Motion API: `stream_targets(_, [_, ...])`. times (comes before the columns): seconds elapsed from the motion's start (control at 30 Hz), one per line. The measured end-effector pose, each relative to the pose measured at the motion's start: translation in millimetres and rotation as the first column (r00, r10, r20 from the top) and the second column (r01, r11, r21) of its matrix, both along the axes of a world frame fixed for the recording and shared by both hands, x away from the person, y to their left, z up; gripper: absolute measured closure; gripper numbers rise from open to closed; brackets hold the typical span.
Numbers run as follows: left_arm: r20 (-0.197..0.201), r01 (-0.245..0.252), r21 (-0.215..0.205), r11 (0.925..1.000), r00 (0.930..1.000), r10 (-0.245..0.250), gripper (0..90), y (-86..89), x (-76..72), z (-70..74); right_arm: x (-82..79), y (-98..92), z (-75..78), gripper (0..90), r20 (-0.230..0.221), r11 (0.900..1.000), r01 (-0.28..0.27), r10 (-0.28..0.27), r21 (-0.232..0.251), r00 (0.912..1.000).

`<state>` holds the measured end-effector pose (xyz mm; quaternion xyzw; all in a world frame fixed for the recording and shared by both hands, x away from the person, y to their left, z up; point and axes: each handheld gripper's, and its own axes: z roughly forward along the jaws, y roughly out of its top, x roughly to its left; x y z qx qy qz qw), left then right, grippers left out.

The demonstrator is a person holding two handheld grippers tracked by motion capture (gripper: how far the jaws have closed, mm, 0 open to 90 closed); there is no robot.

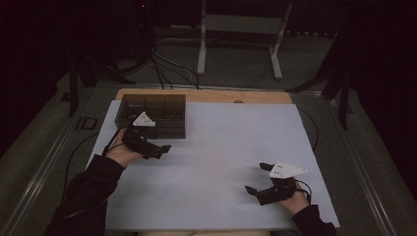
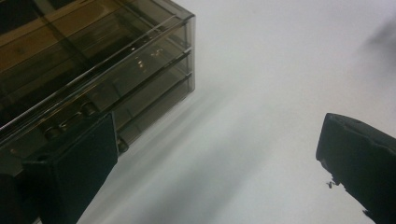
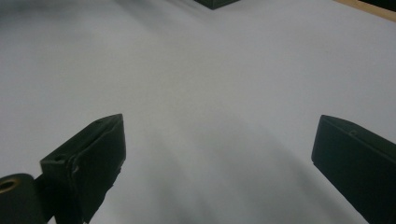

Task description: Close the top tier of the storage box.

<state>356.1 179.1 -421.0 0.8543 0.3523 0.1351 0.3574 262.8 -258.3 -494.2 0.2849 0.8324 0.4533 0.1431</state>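
Observation:
A smoky, see-through drawer box (image 1: 153, 115) stands at the far left corner of the white mat (image 1: 221, 162). My left gripper (image 1: 156, 143) hovers just in front of its near right corner, open and holding nothing. In the left gripper view the box's stacked drawer fronts (image 2: 116, 79) lie at the upper left, close to the left fingertip (image 2: 74, 163), and the left gripper (image 2: 215, 154) is spread wide over bare mat. My right gripper (image 1: 255, 177) is open and holds nothing near the mat's front right. In the right gripper view it (image 3: 219, 135) faces bare mat, with a box corner (image 3: 215, 3) far off.
The mat lies on a wooden tabletop (image 1: 206, 96) whose strip shows along the far edge. Behind the table stand a white metal frame (image 1: 238, 29), dark tripod legs (image 1: 339, 83) and floor cables (image 1: 167, 69). Bare mat stretches between the grippers.

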Motion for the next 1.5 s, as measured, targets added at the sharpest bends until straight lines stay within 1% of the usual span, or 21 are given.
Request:
stream_targets(0.07, [0.016,-0.008,0.003,1.0000,0.9998,0.008,0.0,-1.8,-2.4,-0.8,0.0,0.1,0.0,2.9,0.000,1.000,0.000,0.000,0.001,1.0000])
stream_targets(0.13, [0.028,0.000,0.001,1.0000,0.9996,0.000,0.0,-2.8,-5.5,-2.1,0.1,0.3,-0.3,2.9,0.000,1.000,-0.001,0.001,-0.003,1.0000])
stream_targets(0.2, [0.023,0.012,-0.016,0.9998,0.9997,-0.012,0.0,-3.3,-9.1,-3.5,0.2,0.1,-0.1,2.9,0.000,1.000,-0.001,0.001,0.002,1.0000])
stream_targets(0.27, [0.038,0.024,-0.006,0.9997,0.9990,-0.024,0.0,-4.9,-13.3,-5.1,0.5,0.3,-0.3,2.9,0.000,1.000,-0.001,0.001,-0.001,1.0000])
stream_targets(0.33, [0.037,0.031,-0.009,0.9995,0.9989,-0.031,0.0,-5.9,-16.4,-6.5,0.3,0.7,-0.3,2.9,-0.001,1.000,-0.001,0.001,-0.001,1.0000])
stream_targets(0.4, [0.044,0.030,0.002,0.9996,0.9986,-0.030,0.0,-6.8,-19.9,-8.2,0.2,0.8,-0.2,2.9,-0.001,1.000,-0.002,0.002,0.000,1.0000])
stream_targets(0.47, [0.044,0.030,0.002,0.9996,0.9986,-0.030,0.0,-6.8,-19.9,-8.2,0.1,0.8,-0.1,2.9,-0.001,1.000,-0.001,0.001,-0.001,1.0000])
stream_targets(0.5, [0.048,0.031,-0.009,0.9995,0.9984,-0.031,0.0,-6.6,-24.7,-10.4,0.1,0.8,-0.1,2.9,-0.001,1.000,-0.001,0.001,-0.001,1.0000])
stream_targets(0.6, [0.043,0.040,-0.027,0.9988,0.9983,-0.039,0.0,-5.5,-31.8,-14.4,0.2,0.7,-0.3,2.9,-0.002,1.000,-0.001,0.001,-0.001,1.0000])
stream_targets(0.77, [0.044,0.043,-0.033,0.9985,0.9982,-0.042,0.0,-2.5,-38.7,-18.5,-0.1,1.4,-0.4,2.9,-0.002,1.000,-0.002,0.002,-0.002,1.0000])
stream_targets(0.83, [0.047,0.046,-0.032,0.9984,0.9979,-0.045,0.0,-1.8,-40.2,-19.3,0.1,1.5,-0.4,2.9,-0.002,1.000,-0.002,0.002,-0.004,1.0000])
stream_targets(0.87, [0.052,0.047,-0.023,0.9986,0.9976,-0.046,0.0,-0.9,-43.1,-21.0,0.2,1.3,-0.5,2.9,-0.002,1.000,-0.002,0.002,-0.003,1.0000])
stream_targets(0.9, [0.056,0.048,-0.026,0.9985,0.9974,-0.046,0.0,-0.4,-44.4,-22.1,0.3,1.4,-0.7,2.9,-0.002,1.000,-0.002,0.002,-0.004,1.0000])
stream_targets(0.93, [0.055,0.052,-0.033,0.9981,0.9972,-0.050,0.0,0.2,-46.1,-23.8,0.3,1.6,-0.7,2.9,-0.003,1.000,-0.003,0.003,-0.005,1.0000])
stream_targets(1.1, [0.036,0.059,-0.030,0.9978,0.9977,-0.058,0.0,2.0,-54.3,-32.9,0.3,1.6,-0.9,2.9,-0.004,1.000,-0.003,0.003,0.000,1.0000])
stream_targets(1.13, [0.035,0.060,-0.038,0.9975,0.9976,-0.059,0.0,2.8,-55.9,-34.3,0.3,1.6,-1.0,2.9,-0.004,1.000,-0.002,0.002,-0.002,1.0000])
stream_targets(1.3, [0.037,0.055,-0.045,0.9975,0.9979,-0.054,0.0,4.7,-65.0,-41.5,0.0,1.4,-0.6,2.9,-0.003,1.000,-0.002,0.002,-0.001,1.0000])
stream_targets(1.37, [0.033,0.063,-0.050,0.9967,0.9976,-0.061,0.0,5.4,-69.2,-44.6,-0.4,1.5,-0.5,2.9,-0.002,1.000,-0.001,0.001,-0.002,1.0000])
stream_targets(1.5, [0.040,0.066,-0.047,0.9967,0.9972,-0.064,0.0,5.7,-78.6,-51.1,-0.6,1.4,-0.1,2.9,-0.002,1.000,0.000,0.000,-0.001,1.0000])
